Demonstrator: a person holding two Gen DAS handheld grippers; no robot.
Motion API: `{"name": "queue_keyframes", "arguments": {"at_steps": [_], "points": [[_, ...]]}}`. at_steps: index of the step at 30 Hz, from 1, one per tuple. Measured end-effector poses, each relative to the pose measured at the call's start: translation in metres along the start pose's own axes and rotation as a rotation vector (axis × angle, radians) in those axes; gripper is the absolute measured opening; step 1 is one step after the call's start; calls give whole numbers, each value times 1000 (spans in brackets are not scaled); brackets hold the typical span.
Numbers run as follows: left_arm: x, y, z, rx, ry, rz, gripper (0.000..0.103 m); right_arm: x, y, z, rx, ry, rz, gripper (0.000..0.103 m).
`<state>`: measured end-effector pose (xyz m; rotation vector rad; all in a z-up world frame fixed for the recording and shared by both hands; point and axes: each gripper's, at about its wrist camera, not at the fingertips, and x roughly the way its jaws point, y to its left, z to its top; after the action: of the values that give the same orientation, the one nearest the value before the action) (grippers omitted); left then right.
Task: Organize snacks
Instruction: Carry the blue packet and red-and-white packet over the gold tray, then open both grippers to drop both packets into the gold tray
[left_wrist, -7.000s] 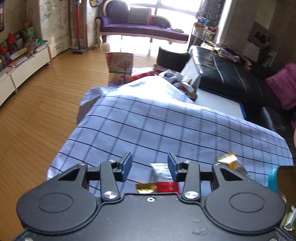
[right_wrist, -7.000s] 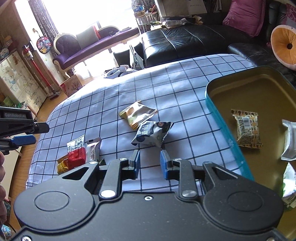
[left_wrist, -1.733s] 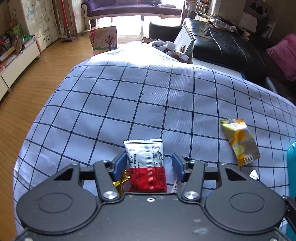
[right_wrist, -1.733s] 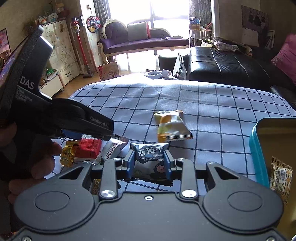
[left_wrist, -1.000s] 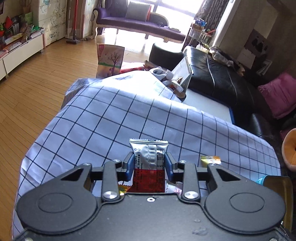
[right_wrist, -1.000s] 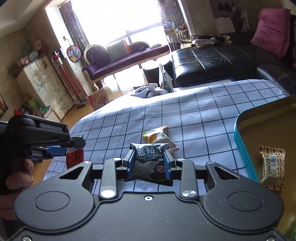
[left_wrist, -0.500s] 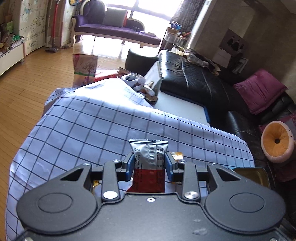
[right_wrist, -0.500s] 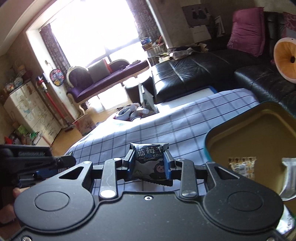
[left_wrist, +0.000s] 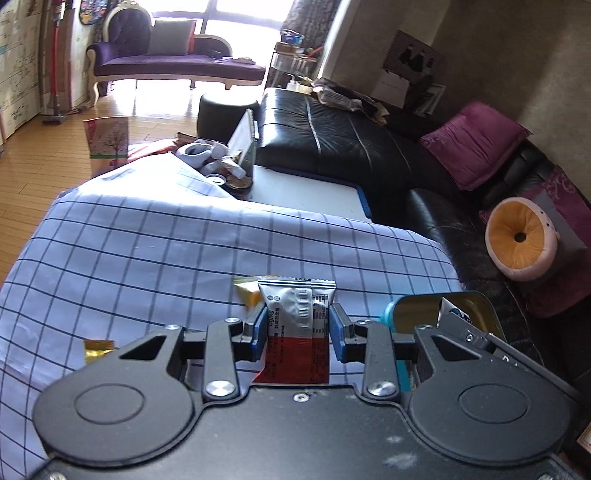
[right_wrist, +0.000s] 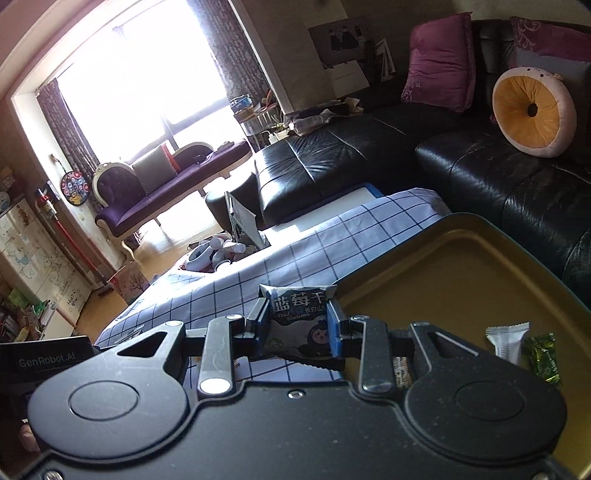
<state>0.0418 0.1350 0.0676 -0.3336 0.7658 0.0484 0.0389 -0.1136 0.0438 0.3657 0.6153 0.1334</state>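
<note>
Two light, crinkly sachets ride pinched across their middles, the red-and-silver packet (left_wrist: 297, 332) in the left gripper (left_wrist: 297, 328) and the blueberry pouch (right_wrist: 297, 325) in the right gripper (right_wrist: 297, 325), near the tin's (right_wrist: 461, 266) rim, likely slippery.

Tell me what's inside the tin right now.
In the right wrist view the tin holds a white packet and a green packet, plus a patterned packet mostly hidden behind the right claw. The nearest part of its floor is covered.
</note>
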Motion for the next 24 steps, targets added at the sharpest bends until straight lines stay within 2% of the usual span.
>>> {"name": "queue_keyframes", "arguments": {"at_steps": [16,24], "points": [[38,-84,-21,69,102,-136,34,-23,-78,14,107,-43,-101,42],[54,-135,-48,190,157,-167,34,-28,-101,16,130,-42,-114,42]]}}
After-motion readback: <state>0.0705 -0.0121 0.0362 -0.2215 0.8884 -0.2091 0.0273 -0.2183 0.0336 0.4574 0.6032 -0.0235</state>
